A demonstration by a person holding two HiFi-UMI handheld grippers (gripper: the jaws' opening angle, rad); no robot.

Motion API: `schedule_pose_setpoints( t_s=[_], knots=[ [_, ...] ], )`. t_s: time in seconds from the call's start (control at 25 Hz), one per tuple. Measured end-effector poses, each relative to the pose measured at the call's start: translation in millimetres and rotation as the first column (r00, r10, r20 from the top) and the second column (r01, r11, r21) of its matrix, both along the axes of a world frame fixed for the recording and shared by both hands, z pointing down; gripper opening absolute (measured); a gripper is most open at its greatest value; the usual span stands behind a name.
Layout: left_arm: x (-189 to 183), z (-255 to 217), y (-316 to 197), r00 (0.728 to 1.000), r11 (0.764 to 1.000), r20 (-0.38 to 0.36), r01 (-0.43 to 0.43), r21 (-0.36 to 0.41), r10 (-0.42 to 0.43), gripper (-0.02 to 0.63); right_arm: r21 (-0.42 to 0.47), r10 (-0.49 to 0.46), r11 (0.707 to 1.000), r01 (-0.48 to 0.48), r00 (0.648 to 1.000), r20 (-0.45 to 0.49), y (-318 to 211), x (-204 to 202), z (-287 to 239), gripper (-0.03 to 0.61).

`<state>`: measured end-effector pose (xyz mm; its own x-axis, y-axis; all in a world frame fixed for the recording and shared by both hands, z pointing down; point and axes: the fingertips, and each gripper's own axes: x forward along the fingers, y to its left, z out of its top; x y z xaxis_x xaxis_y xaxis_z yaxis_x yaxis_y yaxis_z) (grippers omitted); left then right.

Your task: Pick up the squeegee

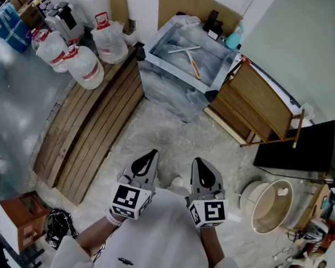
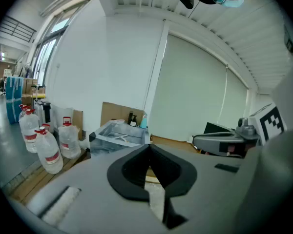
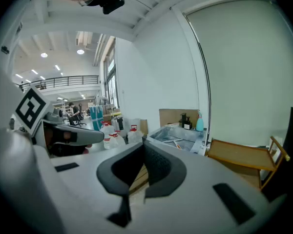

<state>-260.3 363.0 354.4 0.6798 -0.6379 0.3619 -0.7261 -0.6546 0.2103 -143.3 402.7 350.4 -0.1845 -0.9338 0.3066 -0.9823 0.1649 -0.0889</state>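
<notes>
The squeegee [image 1: 192, 60], with an orange handle and a pale blade, lies inside a grey marbled tub [image 1: 156, 57] against the far wall. It also shows small and distant as the squeegee [image 2: 120, 137] in the left gripper view and the squeegee [image 3: 175, 142] in the right gripper view. My left gripper [image 1: 152, 152] and right gripper [image 1: 198, 161] are held side by side close to my body, well short of the tub, both pointing towards it. The left gripper [image 2: 149, 146] has its jaws together with nothing between them. The right gripper [image 3: 143, 141] looks the same, tips meeting and empty.
Several water jugs [image 1: 84, 66] stand at the left on long wooden pallets [image 1: 95, 127]. A folded wooden rack [image 1: 262, 102] leans right of the tub, with a black box [image 1: 307, 149] and a white bucket [image 1: 268, 205] further right. A blue spray bottle [image 1: 233, 38] stands behind the tub.
</notes>
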Motion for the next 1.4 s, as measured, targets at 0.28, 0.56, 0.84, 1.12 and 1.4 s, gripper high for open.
schedule_pose_setpoints(
  t_s=[0.28,0.56,0.84,1.12,1.4],
  knots=[
    [26,-14,43,1.000,1.000,0.007,0.023,0.003,-0.023,0.005,0.009,-0.041,0.999,0.041,0.999,0.016,40,17,-13,0.006],
    [19,-10,63,1.000,1.000,0.006,0.022,-0.006,-0.022,0.005,0.035,-0.029,0.999,0.027,0.999,0.045,50,15,-16,0.006],
    [-11,-6,52,0.999,0.999,-0.029,0.036,-0.024,-0.037,0.005,0.049,-0.063,0.997,0.063,0.998,0.006,36,-9,-20,0.006],
    [-25,11,26,0.999,0.998,-0.045,0.023,-0.052,-0.026,0.005,0.079,0.017,0.997,-0.008,0.993,-0.114,10,-1,-18,0.006],
    [-15,12,-19,0.999,0.998,-0.035,0.026,-0.049,-0.028,0.005,0.061,0.050,0.997,-0.044,0.995,-0.088,-29,29,-11,0.006]
  ],
)
